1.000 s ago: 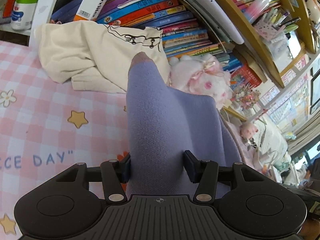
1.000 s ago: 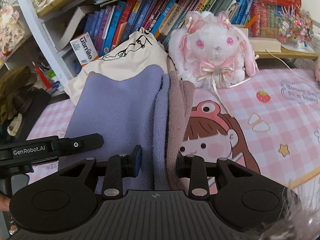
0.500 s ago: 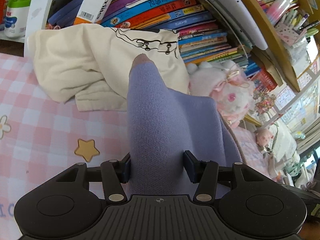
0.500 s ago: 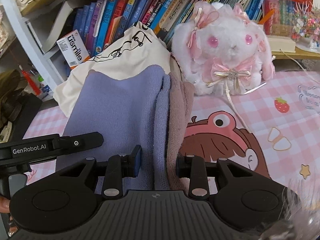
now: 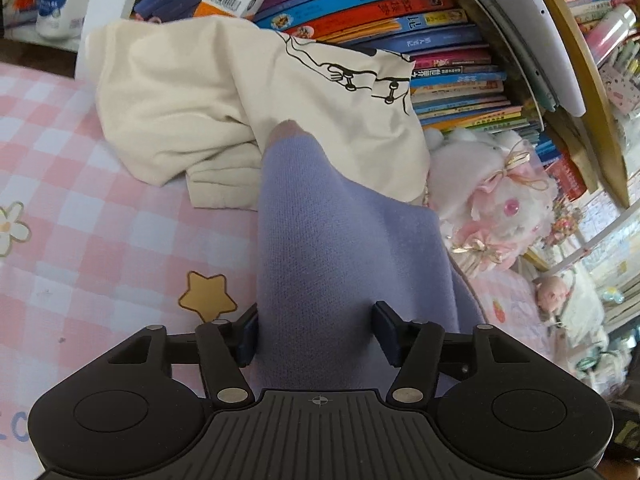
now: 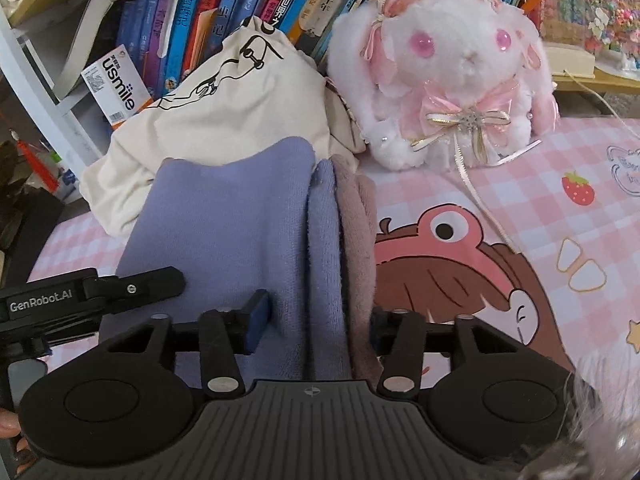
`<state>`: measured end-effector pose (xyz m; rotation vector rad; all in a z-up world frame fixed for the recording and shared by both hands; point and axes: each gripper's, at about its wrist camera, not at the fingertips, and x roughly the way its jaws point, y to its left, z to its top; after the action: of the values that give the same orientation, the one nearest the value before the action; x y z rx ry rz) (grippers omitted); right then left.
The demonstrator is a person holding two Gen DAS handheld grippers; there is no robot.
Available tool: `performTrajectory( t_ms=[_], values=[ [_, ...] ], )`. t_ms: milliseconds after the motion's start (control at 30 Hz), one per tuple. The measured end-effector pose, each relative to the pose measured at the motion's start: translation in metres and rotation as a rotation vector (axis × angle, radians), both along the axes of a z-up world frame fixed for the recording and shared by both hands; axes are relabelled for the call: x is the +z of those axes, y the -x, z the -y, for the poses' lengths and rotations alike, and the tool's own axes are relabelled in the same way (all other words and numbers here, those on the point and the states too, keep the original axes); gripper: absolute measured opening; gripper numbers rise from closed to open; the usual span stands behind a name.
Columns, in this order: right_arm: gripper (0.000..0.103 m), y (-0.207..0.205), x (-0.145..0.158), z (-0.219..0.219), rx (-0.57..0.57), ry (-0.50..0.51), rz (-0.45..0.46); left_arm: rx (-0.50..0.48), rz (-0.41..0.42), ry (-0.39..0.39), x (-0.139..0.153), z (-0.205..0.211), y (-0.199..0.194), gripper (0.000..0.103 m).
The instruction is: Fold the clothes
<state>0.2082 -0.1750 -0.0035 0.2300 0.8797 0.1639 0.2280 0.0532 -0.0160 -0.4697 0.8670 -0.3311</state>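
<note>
Downward-tilted left gripper, right gripper astride lavender garment

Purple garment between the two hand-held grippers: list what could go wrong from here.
1. Both sets of jaws are opening with the purple garment between them. The left hand-held gripper and right hand-held gripper may drag the fold out of shape when pulled back.
2. Its far end rests against the cream garment, so the two could tangle.
3. The plush rabbit sits close beside it, and its ribbons could snag.
</note>
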Motion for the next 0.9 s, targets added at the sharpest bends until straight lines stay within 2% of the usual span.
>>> performTrajectory(
  t_ms=[67,233,433,633,900],
  values=[
    [0.057,0.002,0.004,-0.001,-0.001,0.03,0.023,0.037,0.036,-0.04,0.005,0.0,0.007,0.074],
    [0.067,0.018,0.016,-0.002,-0.024,0.072,0.109,0.097,0.111,-0.119,0.02,0.001,0.028,0.079],
    [0.072,0.049,0.026,-0.005,-0.015,0.124,0.175,0.111,0.173,-0.244,0.035,0.009,0.056,0.087],
    [0.081,0.082,0.028,-0.009,0.006,0.172,0.195,0.091,0.211,-0.349,0.037,0.021,0.089,0.088],
    [0.087,0.128,0.035,-0.013,0.01,0.254,0.233,0.075,0.265,-0.413,0.038,0.033,0.14,0.09]
  ],
)
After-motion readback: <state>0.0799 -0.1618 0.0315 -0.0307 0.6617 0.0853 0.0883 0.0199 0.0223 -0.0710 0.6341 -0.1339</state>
